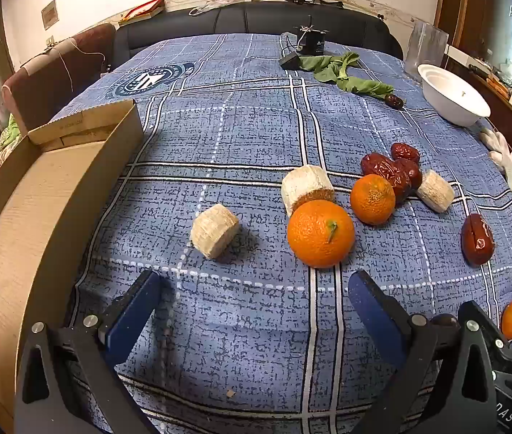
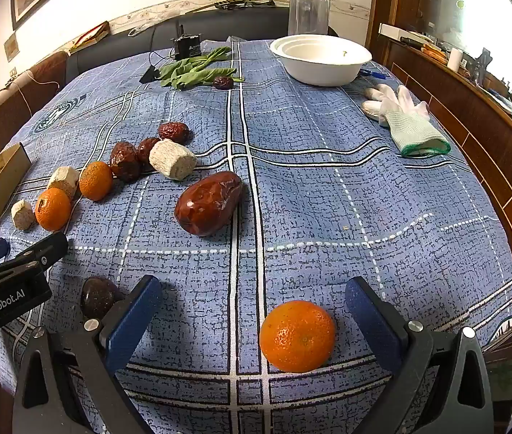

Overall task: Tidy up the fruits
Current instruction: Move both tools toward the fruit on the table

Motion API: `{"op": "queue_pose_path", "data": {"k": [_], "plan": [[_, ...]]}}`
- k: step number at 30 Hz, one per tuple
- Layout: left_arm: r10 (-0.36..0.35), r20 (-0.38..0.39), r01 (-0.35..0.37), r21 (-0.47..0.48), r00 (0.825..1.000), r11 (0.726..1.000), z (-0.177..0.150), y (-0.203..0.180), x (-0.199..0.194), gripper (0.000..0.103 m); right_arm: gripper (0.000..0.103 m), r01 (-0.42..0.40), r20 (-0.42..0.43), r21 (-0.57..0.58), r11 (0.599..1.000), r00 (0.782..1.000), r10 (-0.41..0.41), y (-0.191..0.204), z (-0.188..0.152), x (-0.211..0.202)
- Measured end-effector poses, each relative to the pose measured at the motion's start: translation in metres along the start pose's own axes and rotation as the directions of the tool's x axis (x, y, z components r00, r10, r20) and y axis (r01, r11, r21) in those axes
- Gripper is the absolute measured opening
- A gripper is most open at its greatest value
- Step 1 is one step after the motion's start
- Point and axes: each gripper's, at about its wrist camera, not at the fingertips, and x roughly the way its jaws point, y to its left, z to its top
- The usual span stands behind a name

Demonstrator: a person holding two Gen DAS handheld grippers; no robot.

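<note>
Orange fruit (image 2: 297, 335) lying between right gripper (image 2: 252, 311) pads, spread wide, not touching. Lowering squarely, closing gently advised. Left gripper (image 1: 254, 305) gaping too, holding nothing.

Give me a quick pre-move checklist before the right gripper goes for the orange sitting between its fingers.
1. right gripper open: ok, jaws wide.
2. orange between its fingers: ok, nearer the right one, untouched.
3. left gripper open and empty: ok.
4. Left gripper clear of the orange: ok, it sits off to the side.
5. white bowl free to receive fruit: ok, looks nearly empty.
6. cardboard box interior clear: cannot tell, only partly visible.
</note>
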Motion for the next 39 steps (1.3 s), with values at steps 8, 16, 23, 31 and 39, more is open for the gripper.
{"op": "queue_pose_path", "data": {"k": [8,16,23,31,39], "plan": [[-0.001,0.0,0.001,0.0,1.0,1.0,0.0,0.0,0.0,0.103,0.103,0.0,0.001,0.0,1.0,1.0,0.0,0.0,0.0,0.0],[0.001,-0.001,-0.001,-0.001,1.0,1.0,0.0,0.0,0.0,0.103,0.103,0.001,0.0,-0.001,1.0,1.0,-0.001,0.0,0.0,0.0],[-0.012,-0.029,0.013,0.014,0.999,1.0,0.002,0.001,0.002,0.103,0.103,-0.003,-0.003,0.004,1.0,1.0,0.003,0.0,0.002,0.003],[-0.093,-0.073,0.1,0.098,0.993,0.99,0.0,0.003,-0.001,0.102,0.103,-0.005,-0.048,0.005,1.0,0.999,0.005,-0.001,-0.012,-0.01],[-0.123,0.133,0.118,0.039,0.984,0.992,0.003,0.028,-0.06,0.087,0.103,0.008,-0.046,0.002,1.0,0.999,-0.008,0.004,-0.011,-0.01]]}}
